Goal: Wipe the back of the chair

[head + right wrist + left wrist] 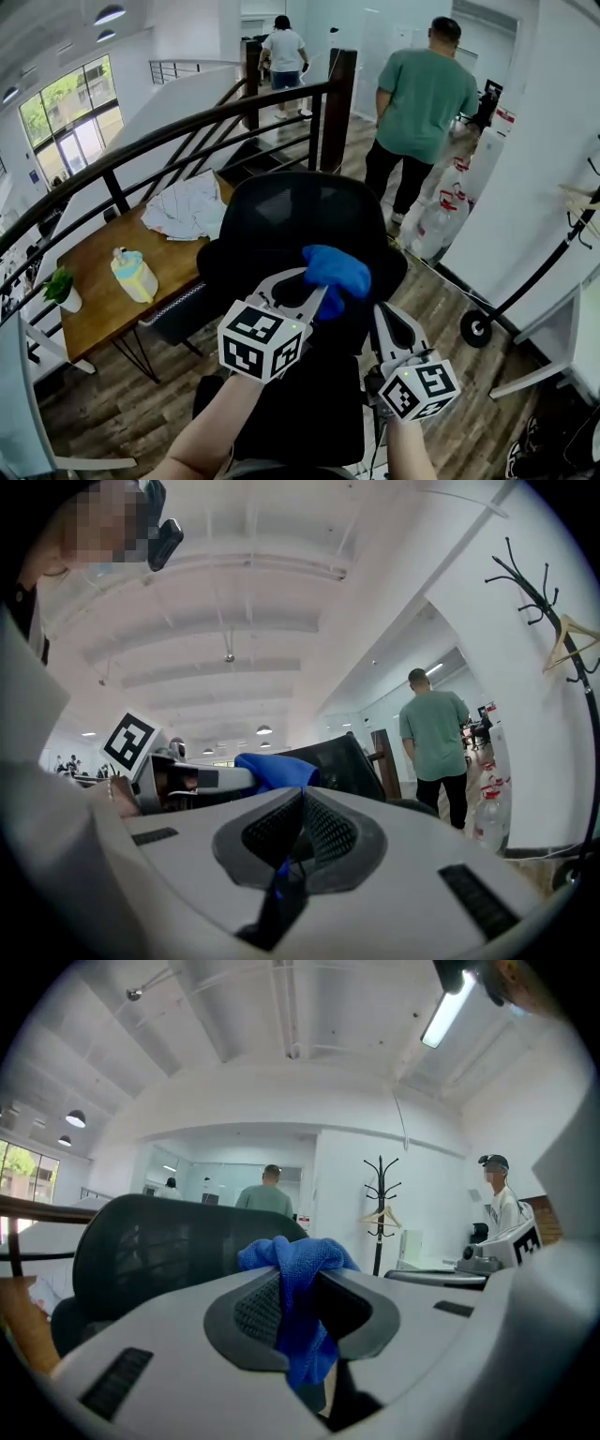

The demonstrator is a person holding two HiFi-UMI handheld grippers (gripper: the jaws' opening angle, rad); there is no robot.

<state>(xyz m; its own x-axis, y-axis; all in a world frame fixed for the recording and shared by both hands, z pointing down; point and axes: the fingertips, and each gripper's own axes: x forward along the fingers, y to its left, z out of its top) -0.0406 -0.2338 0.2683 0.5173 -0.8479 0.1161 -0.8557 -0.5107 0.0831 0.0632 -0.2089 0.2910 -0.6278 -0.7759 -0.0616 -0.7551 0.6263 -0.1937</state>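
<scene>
The black mesh chair back stands in the middle of the head view, straight ahead of both arms, and the left tongs are clamped on a bunched blue cloth held over its upper part; whether the cloth actually presses on the mesh cannot be told. The right tongs sit just to the right and lower, jaws together with nothing bulky between them, only a thin blue sliver low in the seam that I cannot identify. The main risk, as I judge it, is the grip: the cloth is pinched by a small fold with most of it hanging loose, so drag across the rough mesh could pull it out of the jaws. The chair may also swivel or roll away under pressure, since the right tongs are not bracing it, and a wooden surface stands close on the left to be bumped. A wad this small could also skip whole bands of the back
</scene>
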